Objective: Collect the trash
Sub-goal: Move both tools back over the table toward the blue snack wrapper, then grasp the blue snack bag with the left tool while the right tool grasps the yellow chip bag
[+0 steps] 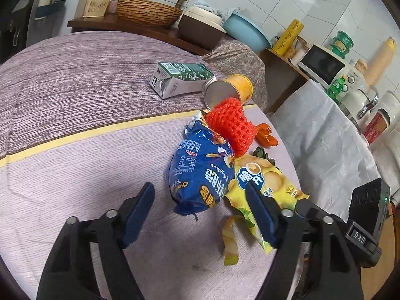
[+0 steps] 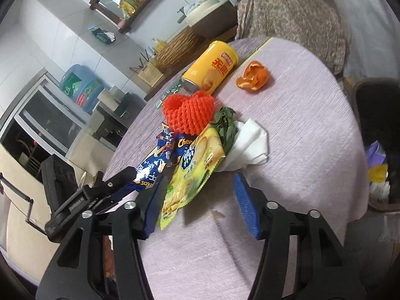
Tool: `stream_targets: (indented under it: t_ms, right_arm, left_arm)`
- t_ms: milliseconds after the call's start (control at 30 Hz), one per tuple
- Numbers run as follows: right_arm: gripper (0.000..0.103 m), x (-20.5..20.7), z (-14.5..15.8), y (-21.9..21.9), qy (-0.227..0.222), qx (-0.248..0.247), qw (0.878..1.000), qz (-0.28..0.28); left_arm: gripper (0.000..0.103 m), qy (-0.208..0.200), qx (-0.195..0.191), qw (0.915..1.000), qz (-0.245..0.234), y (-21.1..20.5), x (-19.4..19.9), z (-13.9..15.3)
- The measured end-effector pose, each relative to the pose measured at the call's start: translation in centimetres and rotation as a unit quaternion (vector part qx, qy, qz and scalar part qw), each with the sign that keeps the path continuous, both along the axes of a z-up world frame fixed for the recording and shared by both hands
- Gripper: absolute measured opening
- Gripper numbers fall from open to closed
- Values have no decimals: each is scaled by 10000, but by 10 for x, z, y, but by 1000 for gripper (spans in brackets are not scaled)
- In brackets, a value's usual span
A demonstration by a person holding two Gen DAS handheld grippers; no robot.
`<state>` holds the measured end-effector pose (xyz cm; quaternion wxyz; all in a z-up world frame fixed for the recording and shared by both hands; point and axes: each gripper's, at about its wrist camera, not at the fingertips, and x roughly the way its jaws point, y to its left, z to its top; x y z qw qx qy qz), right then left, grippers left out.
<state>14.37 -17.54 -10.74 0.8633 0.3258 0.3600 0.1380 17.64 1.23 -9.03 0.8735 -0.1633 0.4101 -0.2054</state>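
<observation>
The trash lies in a loose heap on the round tabletop [image 1: 75, 150], which is covered with a lilac cloth. The left hand-held gripper [image 1: 200, 208] hovers low with its blue-padded fingers spread wide around the near end of a blue Cheetos snack bag [image 1: 200, 175]; whether the pads touch it cannot be told. Just beside that bag lies a yellow chip wrapper [image 1: 260, 182], with a torn yellow strip [image 1: 230, 240] in front of it.

The right hand-held gripper [image 2: 202, 205] is also spread open, its left finger resting over the edge of the yellow chip wrapper, its right finger above bare cloth. A red foam fruit net [image 2: 191, 113] sits on top of the two bags. Beside it are wilted green leaves [image 2: 226, 126] and a crumpled white tissue [image 2: 250, 145]. A yellow chip canister [image 2: 212, 67] lies on its side behind the net, an orange peel [image 2: 253, 77] to its right. A green-and-white carton [image 1: 180, 78] lies farther back. A dark trash bin [image 2: 375, 147] stands past the tabletop's edge.
</observation>
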Motion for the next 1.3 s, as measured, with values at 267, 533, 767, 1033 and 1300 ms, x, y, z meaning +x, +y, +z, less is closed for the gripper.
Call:
stream_targets:
  t_ms: [267,533,767,1033,1300]
  right_arm:
    - [13,2,-8,7,35,332,9993,140]
    - [4,-16,12,25,-402,-189,9980,443]
    - [3,-33,33,35,-816,-626,9929,595]
    - [3,-45,56,32,-1185,-579,9889,685]
    - [3,-54,82,16,-1505,-590,9856,504]
  left_arm:
    - [29,-32,65,9999,-83,-4,-2,-3]
    - [20,-483,280,9984,110,5,-28,16]
    - [20,-853,265,9954,359,22,-49,42]
    - [20,-1377,225,9890,489,24,-64,81]
    - [20,-1749,156,9841,283,8,-66,107]
